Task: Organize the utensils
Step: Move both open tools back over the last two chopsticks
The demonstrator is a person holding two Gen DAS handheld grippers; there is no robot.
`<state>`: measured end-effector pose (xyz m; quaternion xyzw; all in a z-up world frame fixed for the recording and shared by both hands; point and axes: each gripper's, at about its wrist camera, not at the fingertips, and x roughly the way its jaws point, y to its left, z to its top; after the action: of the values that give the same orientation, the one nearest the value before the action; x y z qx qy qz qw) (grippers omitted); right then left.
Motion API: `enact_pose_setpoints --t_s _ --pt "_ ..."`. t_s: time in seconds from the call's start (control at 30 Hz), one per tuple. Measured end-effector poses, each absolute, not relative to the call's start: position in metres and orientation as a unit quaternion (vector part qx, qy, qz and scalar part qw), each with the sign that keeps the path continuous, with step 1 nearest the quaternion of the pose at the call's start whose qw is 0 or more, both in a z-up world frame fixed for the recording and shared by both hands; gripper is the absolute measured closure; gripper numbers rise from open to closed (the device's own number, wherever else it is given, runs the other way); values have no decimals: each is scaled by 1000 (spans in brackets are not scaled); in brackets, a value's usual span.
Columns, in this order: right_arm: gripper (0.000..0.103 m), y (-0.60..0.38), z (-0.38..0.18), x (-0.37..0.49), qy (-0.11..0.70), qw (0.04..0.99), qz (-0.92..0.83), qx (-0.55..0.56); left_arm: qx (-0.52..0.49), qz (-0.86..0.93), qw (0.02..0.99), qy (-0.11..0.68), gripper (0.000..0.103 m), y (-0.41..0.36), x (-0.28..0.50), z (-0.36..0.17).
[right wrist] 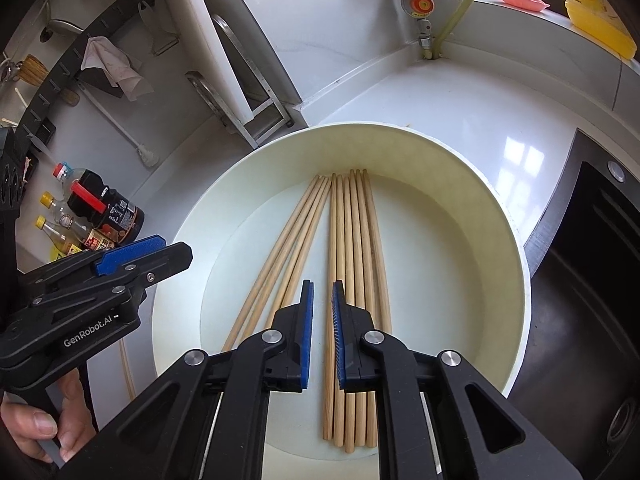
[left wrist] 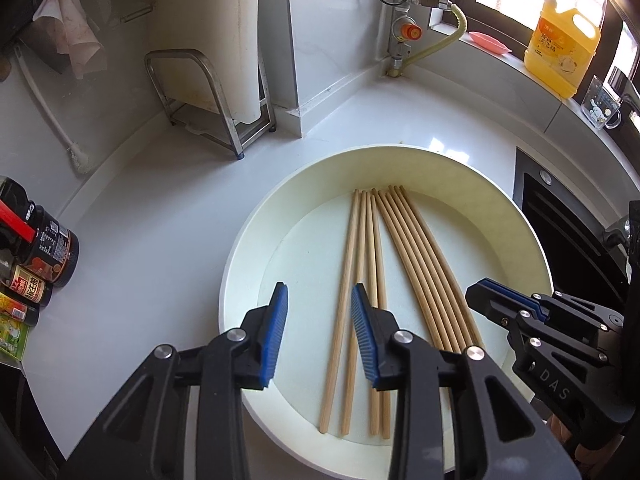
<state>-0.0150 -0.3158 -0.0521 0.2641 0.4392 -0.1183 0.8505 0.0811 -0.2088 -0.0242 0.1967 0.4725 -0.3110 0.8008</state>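
Here the wooden chopsticks (left wrist: pixel 384 264) lie in two fanned groups inside the round white basin (left wrist: pixel 248 240) — tips at its far wall. Left gripper (left wrist: pixel 320 328) hangs released above them; right gripper (right wrist: pixel 322 328) shows a narrow gap, gripping nothing. Bare white counter (left wrist: pixel 168 200) rings the rim.

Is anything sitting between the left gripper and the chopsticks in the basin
Nothing visible does. The left gripper hangs open right above the chopsticks lying loose in the white basin, with only air between. The right gripper is off to the side.
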Motion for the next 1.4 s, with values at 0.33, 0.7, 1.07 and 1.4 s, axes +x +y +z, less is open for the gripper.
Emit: enact_pose_setpoints --t_s 0.33,0.7,1.07,1.4 --pt "90 -307 -46 -21 433 856 -108 262 191 -295 807 474 70 -192 73 -19" --pt "87 -297 -39 -35 416 863 -89 273 186 -271 822 465 65 -169 59 -4" --pt "82 -275 -32 -48 412 869 -58 268 170 -226 840 462 60 -129 48 11" --pt "74 -241 -27 -50 421 873 -25 245 141 -192 851 469 56 -85 34 13"
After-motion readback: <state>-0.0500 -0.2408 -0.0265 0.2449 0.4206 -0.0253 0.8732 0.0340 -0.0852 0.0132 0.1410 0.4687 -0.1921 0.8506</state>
